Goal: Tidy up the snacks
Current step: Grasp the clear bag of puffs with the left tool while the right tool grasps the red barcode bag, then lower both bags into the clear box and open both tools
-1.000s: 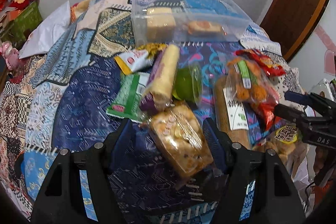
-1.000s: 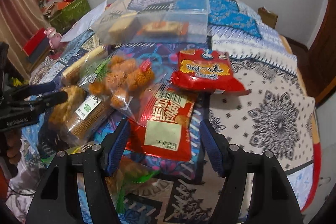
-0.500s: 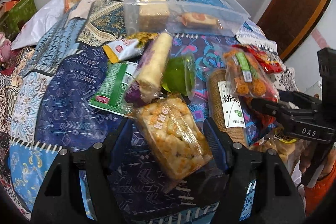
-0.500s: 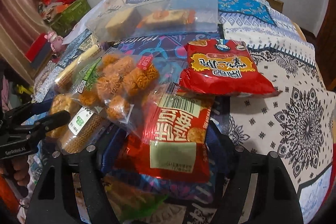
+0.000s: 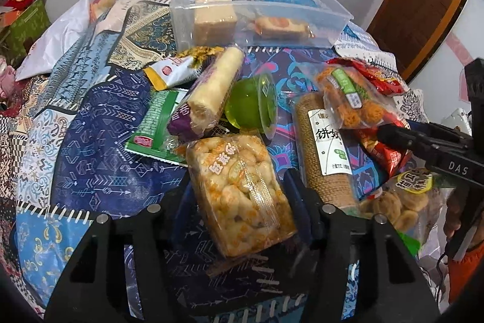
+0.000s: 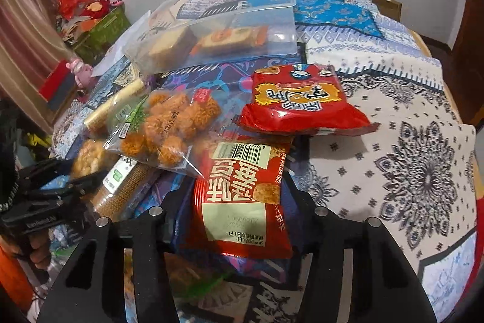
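A pile of snacks lies on a patterned quilt. My left gripper [image 5: 239,196] stands open around a clear pack of puffed rice cake [image 5: 239,196], one finger on each side. My right gripper [image 6: 239,202] stands open around a red snack bag [image 6: 242,199] with a barcode. A clear plastic box [image 5: 257,11] at the back holds a pale cake block and a wrapped pastry; it also shows in the right wrist view [image 6: 230,29]. A bag of orange balls [image 6: 166,126] lies left of the red bag and partly on it.
Around the rice cake lie a cream roll [image 5: 211,93], a green jelly cup [image 5: 254,105], a green packet [image 5: 154,123] and a brown cracker roll [image 5: 323,147]. A second red bag [image 6: 299,102] lies beyond the right gripper. Bare white-patterned quilt [image 6: 408,156] stretches right.
Both grippers have moved forward and down over the pile. The rice cake pack now sits deeper between my left fingers, and the red bag deeper between my right fingers.
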